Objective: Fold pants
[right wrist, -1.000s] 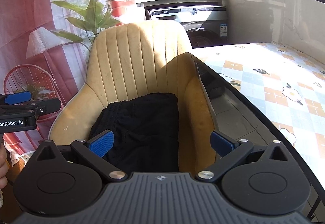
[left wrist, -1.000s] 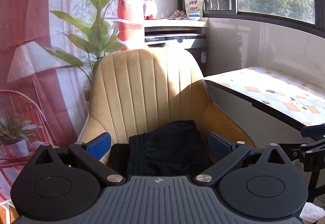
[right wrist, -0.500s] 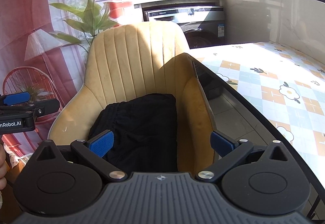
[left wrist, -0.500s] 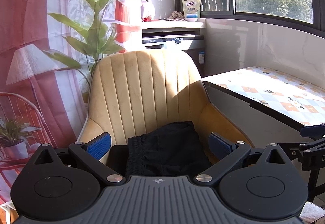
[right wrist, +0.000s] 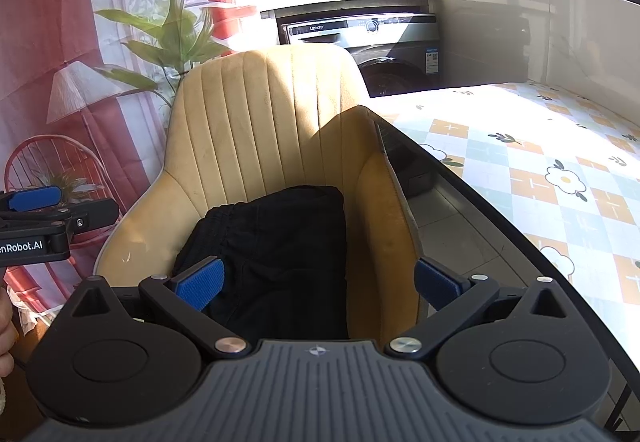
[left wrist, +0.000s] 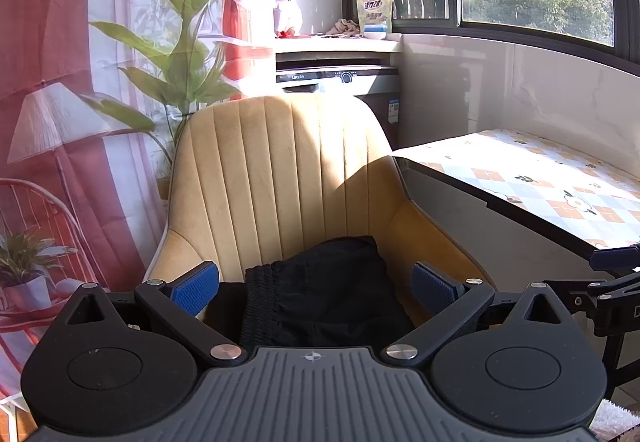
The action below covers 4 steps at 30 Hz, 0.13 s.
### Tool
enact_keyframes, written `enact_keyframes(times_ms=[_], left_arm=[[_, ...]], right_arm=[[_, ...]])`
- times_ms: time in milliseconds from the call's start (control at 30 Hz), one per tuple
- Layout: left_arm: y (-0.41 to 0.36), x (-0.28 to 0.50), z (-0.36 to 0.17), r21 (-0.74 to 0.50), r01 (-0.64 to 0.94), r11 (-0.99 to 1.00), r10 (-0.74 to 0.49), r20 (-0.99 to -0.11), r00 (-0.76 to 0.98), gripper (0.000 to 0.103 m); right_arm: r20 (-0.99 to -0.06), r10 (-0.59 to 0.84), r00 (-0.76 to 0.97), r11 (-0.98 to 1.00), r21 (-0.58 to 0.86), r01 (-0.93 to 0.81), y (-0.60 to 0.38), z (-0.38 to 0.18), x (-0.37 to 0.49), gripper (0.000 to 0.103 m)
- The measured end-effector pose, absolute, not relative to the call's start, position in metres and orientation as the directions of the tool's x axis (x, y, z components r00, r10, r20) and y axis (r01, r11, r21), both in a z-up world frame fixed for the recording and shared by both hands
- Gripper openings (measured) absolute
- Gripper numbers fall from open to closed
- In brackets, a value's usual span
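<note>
Black pants (right wrist: 276,254) sit on the seat of the yellow chair (right wrist: 256,129), bunched or loosely folded into a compact pile, elastic waistband (left wrist: 260,298) on the pile's left side and running roughly front to back. Can't tell from this whether it's a finished fold or a heap waiting to be laid out; the scene fits both. Left hand-held gripper (left wrist: 314,288) is spread wide, nothing held, pointing straight at the pile, which lies dead ahead and below between its blue pads. Right hand-held gripper (right wrist: 318,284) is also wide and empty; the pile sits ahead and left of its centre line, its left pad (right wrist: 200,284) over the cloth's near edge in this view, contact unclear. Both look about equally near; left is better centred. Room is tight: chair wings close in both sides and the backrest is behind, so access is from the front or above. The patterned worktop (right wrist: 540,169) butts against the chair's right wing and looks flat and open.
</note>
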State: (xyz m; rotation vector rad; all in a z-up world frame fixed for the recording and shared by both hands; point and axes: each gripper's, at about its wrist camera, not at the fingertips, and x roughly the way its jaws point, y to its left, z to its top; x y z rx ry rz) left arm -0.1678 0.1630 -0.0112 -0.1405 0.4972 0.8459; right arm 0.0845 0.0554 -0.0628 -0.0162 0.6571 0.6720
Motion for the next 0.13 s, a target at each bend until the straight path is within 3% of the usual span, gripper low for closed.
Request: enact_keyframes(times_ms=[133], left_arm=[[0.164,-0.1695,-0.0111,0.061,-0.749,0.66,0.68,-0.473,0.561,0.103]], right_arm=[[-0.569,0.571,0.591,0.792,0.193,-0.579,0.0542,-0.0628,0.0852,0.103]])
